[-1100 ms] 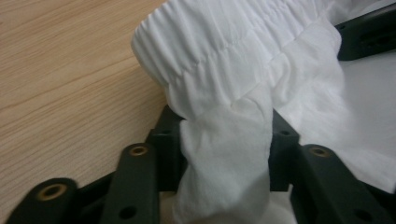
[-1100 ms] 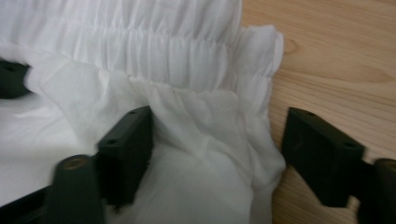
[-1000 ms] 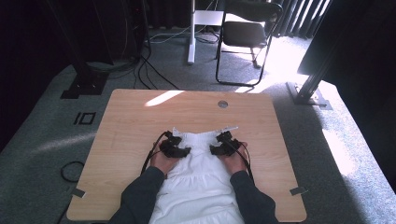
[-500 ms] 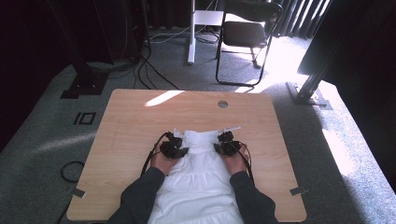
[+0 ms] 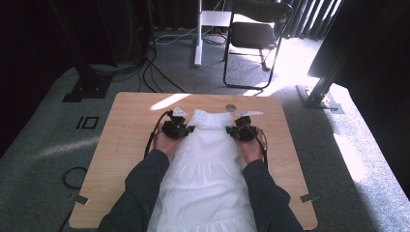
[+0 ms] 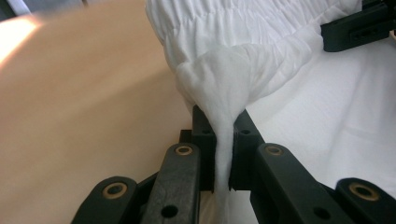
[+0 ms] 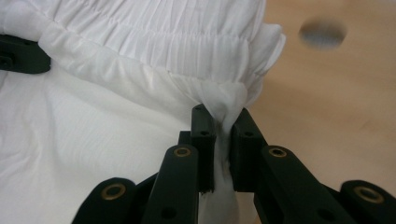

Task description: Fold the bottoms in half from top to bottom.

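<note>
Grey carpet surrounds my wooden tabletop (image 5: 130, 140), with a folding chair (image 5: 254, 36) behind it in sunlight. On the tabletop lies a white dress (image 5: 205, 174), its gathered, smocked top edge toward the far side and its skirt running toward me and off the near edge, so the hem is cut off. My left gripper (image 6: 223, 140) has just closed and is clenched on a pinch of cloth at the dress's top left corner; my right gripper (image 7: 223, 128) has done likewise at the top right corner. My sleeves hide the skirt's side edges. Beyond the right corner a round tabletop hole (image 7: 323, 31) looks blurred.
</note>
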Demonstrator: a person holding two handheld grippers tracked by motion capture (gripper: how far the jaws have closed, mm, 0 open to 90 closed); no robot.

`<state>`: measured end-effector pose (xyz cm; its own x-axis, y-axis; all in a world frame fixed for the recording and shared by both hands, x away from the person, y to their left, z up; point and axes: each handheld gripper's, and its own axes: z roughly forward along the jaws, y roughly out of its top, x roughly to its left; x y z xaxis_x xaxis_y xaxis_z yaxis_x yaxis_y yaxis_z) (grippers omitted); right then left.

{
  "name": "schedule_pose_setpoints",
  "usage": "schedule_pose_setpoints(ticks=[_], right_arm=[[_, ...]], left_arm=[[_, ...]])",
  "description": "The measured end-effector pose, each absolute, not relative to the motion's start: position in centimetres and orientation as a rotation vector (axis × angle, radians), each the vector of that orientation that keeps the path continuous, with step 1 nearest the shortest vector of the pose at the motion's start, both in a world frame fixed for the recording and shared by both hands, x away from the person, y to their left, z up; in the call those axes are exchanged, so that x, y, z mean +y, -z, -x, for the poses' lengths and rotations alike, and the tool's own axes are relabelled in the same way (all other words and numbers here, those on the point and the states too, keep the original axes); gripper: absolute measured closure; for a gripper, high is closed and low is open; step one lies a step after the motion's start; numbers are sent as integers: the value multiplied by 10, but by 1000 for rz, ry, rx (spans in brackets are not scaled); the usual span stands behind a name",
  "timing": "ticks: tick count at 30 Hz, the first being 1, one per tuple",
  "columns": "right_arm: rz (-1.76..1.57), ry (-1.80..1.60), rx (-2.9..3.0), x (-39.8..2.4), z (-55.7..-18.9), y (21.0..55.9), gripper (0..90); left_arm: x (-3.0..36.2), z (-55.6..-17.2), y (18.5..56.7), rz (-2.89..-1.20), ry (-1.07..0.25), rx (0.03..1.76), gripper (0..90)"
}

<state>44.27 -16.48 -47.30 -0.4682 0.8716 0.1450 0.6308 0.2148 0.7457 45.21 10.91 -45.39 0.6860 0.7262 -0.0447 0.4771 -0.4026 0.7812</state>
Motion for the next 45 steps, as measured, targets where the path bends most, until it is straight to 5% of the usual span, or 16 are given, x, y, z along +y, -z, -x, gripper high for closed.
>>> schedule_pose_setpoints(ticks=[8, 14, 22, 30, 37, 45], right_arm=[[-1283, -1284, 1998, -175, -444, 398, 819], [-1217, -1299, 2037, -179, -417, 394, 817], [-1147, -1357, 2135, -194, -335, 424, 815], [-1146, -1231, 2302, -192, -263, 486, 812], [-1222, -1071, 2430, -183, -254, 542, 811], [-1252, -1013, 2399, -173, -292, 547, 812]], left_arm=[[110, -458, 394, -1966, -466, 852, 843], [112, -433, 392, -2013, -448, 797, 833], [120, -351, 416, -2038, -381, 669, 829], [121, -271, 497, -2184, -196, 683, 816], [116, -275, 542, -2282, -129, 771, 816], [114, -319, 542, -2277, -198, 803, 811]])
